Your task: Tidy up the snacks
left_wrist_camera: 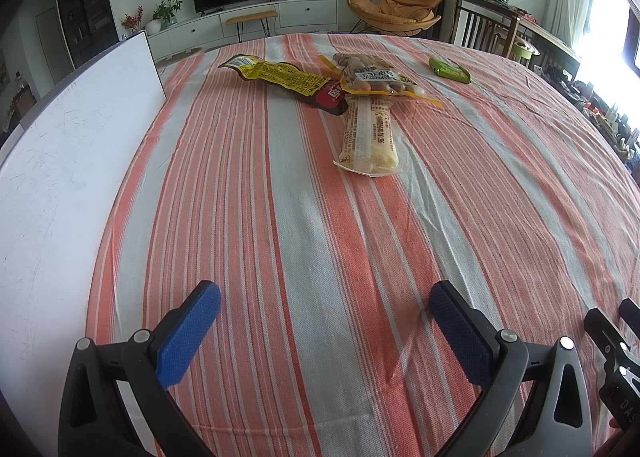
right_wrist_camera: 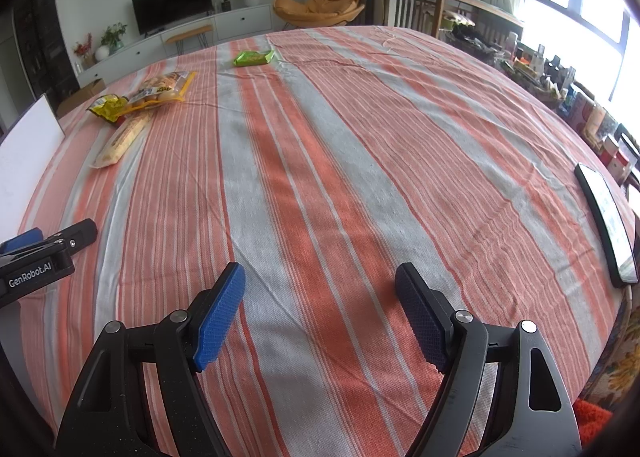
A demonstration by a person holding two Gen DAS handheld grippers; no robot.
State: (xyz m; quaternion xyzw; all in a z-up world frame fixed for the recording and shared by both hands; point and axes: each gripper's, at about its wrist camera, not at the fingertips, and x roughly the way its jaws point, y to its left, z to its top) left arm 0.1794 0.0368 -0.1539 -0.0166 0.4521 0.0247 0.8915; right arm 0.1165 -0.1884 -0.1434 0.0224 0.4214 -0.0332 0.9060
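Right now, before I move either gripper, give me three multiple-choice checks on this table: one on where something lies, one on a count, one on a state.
1. Where does the green packet lie?
A. Alone, apart from the other snacks
B. Under the peanut bag
C. Between the right gripper's fingers

2. How many snack packets are on the striped cloth?
A. Two
B. Four
C. Six

3. What state is the left gripper in?
A. Shut on a packet
B. Open, holding nothing
C. Shut and empty

Answers:
1. A: it sits by itself on the far cloth, away from the pile.
2. B: the yellow-and-red packet, the peanut bag, the long pale packet and the green packet.
3. B: its blue pads stand wide apart over bare cloth; the right gripper is open too.
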